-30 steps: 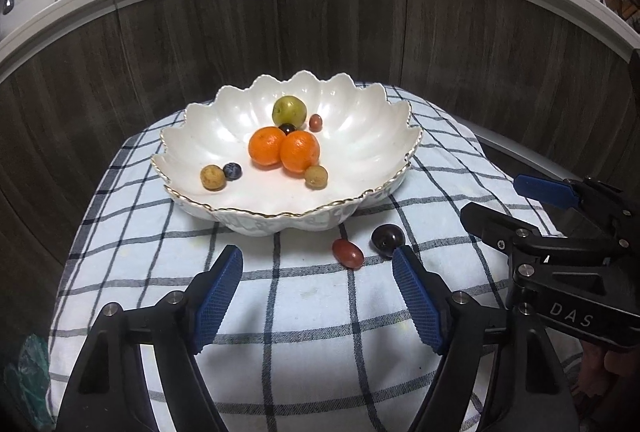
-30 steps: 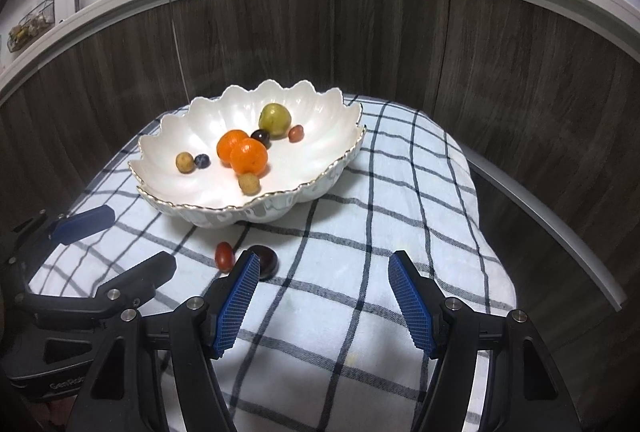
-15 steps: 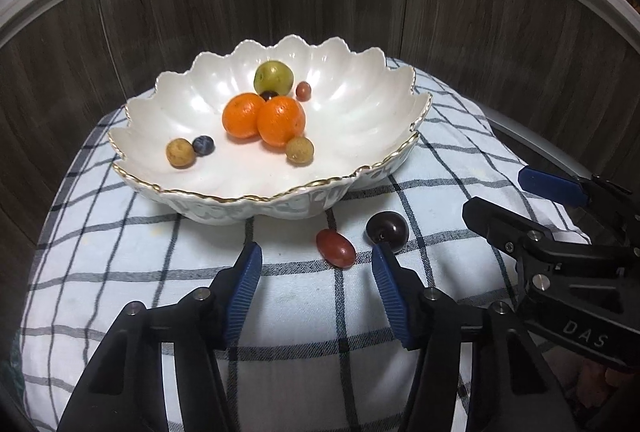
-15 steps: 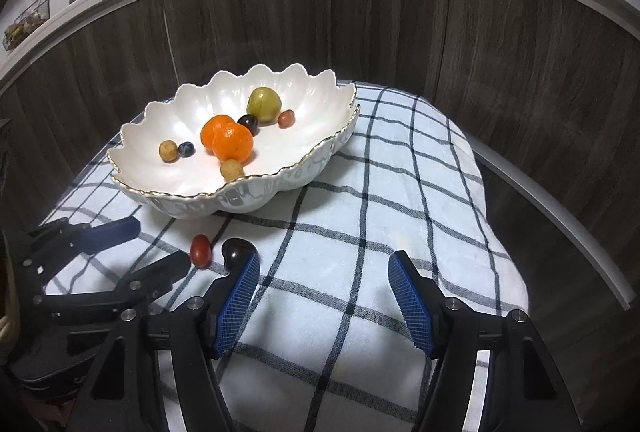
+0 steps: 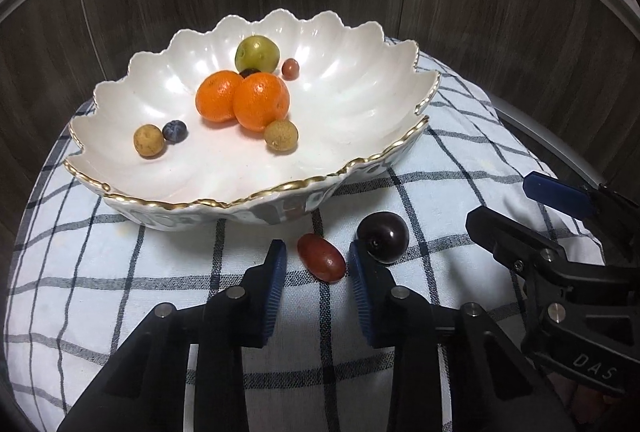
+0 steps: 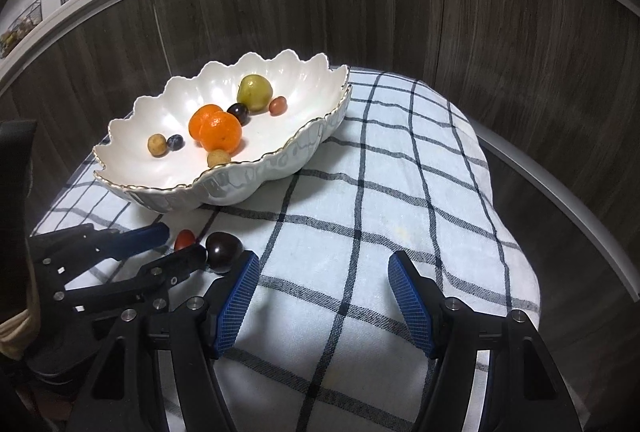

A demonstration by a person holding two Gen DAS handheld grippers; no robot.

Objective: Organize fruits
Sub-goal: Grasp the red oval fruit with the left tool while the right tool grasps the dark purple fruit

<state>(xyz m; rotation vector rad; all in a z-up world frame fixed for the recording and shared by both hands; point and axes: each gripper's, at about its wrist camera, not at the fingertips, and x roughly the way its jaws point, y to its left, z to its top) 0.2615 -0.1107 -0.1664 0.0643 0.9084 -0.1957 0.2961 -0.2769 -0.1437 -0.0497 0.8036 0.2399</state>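
Nearest to the camera, the left hand-held gripper (image 5: pixel 317 264) points down at the checked blue-and-white cloth (image 5: pixel 440 159) that covers the surface. Its jaws have just been closing, and the small oblong red grape (image 5: pixel 321 262) now lies between the blue pads (image 5: pixel 276 288), near the front edge of the surface. A little cloth still shows on each side of the grape, so the pads do not press on it yet.

The grape looks light, smooth and a little slippery, with a thin skin that bursts under a hard squeeze. I judge it is best taken across its short middle, gently, because on the long ends it can shoot out.

Just beside it, towards the right edge, sits the round dark purple plum (image 5: pixel 383 236), touching the outside of the right finger. It may roll when pushed.

The right hand-held gripper (image 6: pixel 322 296) hangs over bare cloth with its jaws spread and nothing between them.

Farther back, the white scalloped ceramic bowl with gold rim (image 5: pixel 360 163) holds two oranges (image 5: pixel 244 99), a green fruit and several small ones. The bowl is heavy and fragile.
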